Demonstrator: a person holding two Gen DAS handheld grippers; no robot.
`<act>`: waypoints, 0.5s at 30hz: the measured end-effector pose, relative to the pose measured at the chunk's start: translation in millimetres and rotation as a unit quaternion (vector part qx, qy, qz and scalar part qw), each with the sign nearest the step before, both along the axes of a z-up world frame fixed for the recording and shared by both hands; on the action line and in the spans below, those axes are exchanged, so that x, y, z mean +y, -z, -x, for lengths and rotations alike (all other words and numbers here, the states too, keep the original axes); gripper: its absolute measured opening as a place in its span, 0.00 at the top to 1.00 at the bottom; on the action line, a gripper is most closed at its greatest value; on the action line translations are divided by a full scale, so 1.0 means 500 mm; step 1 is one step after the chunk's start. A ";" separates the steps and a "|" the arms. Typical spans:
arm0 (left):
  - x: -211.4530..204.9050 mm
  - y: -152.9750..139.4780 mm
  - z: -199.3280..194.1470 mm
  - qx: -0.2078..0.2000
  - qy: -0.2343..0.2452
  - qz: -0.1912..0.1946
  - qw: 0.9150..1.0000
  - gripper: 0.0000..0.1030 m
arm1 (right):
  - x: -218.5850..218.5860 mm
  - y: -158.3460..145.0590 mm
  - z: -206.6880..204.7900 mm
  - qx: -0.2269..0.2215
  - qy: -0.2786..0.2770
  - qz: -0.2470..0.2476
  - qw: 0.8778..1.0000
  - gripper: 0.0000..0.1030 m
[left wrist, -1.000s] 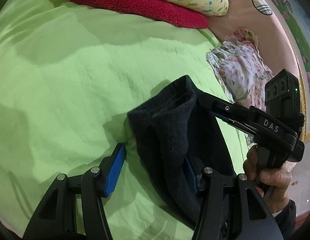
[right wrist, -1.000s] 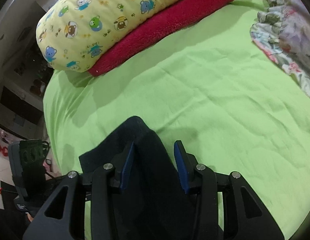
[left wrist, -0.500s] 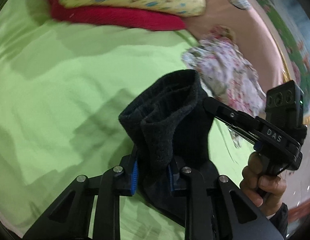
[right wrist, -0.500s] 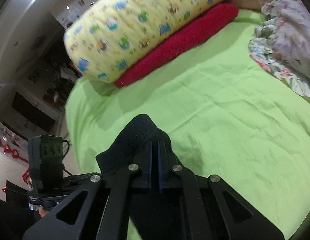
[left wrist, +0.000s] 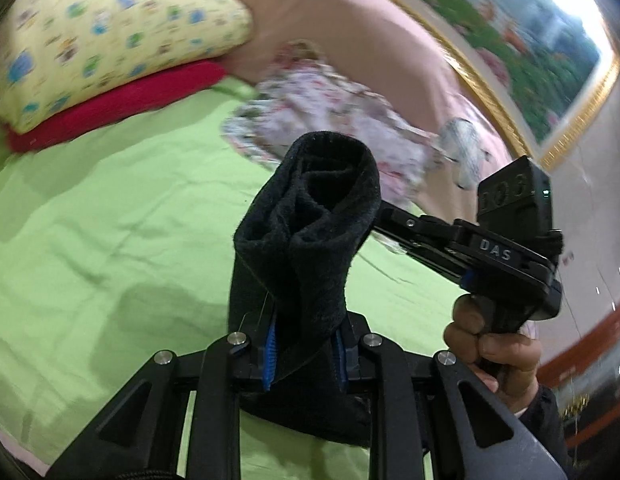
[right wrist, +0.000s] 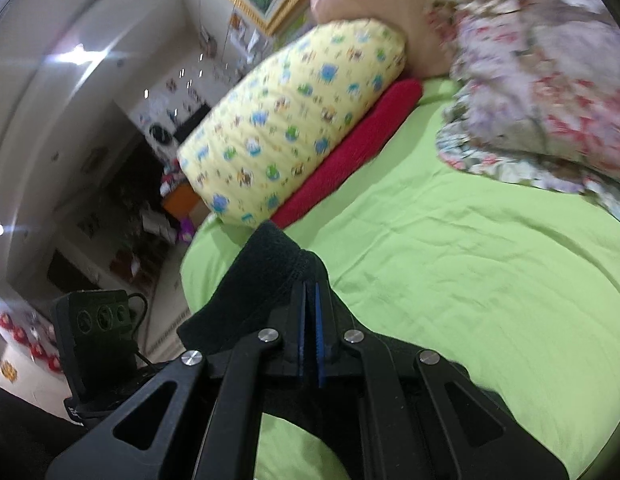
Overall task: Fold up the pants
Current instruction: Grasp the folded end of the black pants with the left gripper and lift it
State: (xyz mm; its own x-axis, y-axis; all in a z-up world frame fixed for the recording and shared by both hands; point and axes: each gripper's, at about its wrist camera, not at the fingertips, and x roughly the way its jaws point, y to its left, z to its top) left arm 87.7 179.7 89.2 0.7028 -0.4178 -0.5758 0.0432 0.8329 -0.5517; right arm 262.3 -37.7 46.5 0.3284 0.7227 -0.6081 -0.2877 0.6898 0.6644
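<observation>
Black pants (left wrist: 310,240), a second ago flat on the green sheet (left wrist: 110,220), are now clamped in both the left gripper (left wrist: 304,354) and right gripper (right wrist: 310,300) and raised mid-frame, so a fold is judged begun.

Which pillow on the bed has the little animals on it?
The yellow pillow, lying on the red cushion. It has small blue and green animal prints; the floral pillow beside it has pink flowers and a frilly edge.
</observation>
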 end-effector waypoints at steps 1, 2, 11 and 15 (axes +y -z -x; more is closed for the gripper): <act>-0.019 -0.007 0.003 -0.004 0.012 -0.001 1.000 0.79 | -0.018 -0.007 0.012 -0.002 0.010 -0.005 1.000 0.95; -0.042 -0.013 0.009 -0.007 0.024 -0.001 1.000 0.79 | -0.036 -0.014 0.025 -0.003 0.019 -0.010 1.000 0.95; -0.224 -0.016 0.032 -0.004 0.118 -0.014 0.993 0.79 | -0.195 -0.036 0.160 -0.004 0.096 -0.026 0.995 0.95; -0.302 0.003 0.050 0.008 0.158 -0.020 0.987 0.79 | -0.263 -0.023 0.229 0.001 0.137 -0.040 0.990 0.95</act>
